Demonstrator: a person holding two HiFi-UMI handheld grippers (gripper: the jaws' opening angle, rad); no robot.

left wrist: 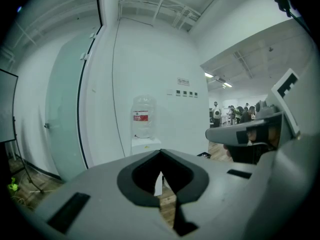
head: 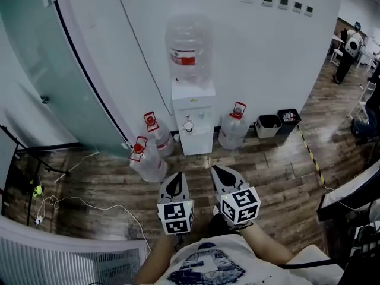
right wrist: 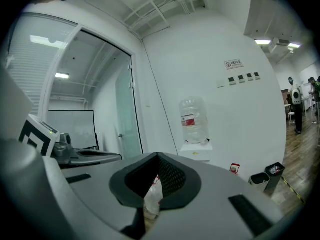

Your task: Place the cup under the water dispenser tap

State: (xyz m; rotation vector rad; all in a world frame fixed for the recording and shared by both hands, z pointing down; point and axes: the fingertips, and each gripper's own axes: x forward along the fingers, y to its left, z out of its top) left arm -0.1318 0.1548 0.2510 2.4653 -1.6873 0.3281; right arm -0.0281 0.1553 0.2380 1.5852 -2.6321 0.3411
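Observation:
The white water dispenser (head: 195, 116) stands against the wall with a large clear bottle (head: 189, 47) on top. A small pale round thing (head: 188, 125), perhaps the cup, sits in its tap recess. My left gripper (head: 177, 174) and right gripper (head: 215, 169) hover side by side over the wood floor, well short of the dispenser, both pointing at it. Both are shut with nothing between the jaws. The left gripper view shows the dispenser (left wrist: 145, 145) far beyond the left gripper (left wrist: 160, 152). In the right gripper view the dispenser (right wrist: 196, 152) also lies well beyond the right gripper (right wrist: 157, 155).
Two spare red-capped water bottles (head: 148, 159) lie on the floor left of the dispenser, and another (head: 233, 130) stands to its right. Two small bins (head: 268, 124) stand further right. A frosted glass door (head: 41, 70) fills the left. Cables (head: 89, 206) trail across the floor.

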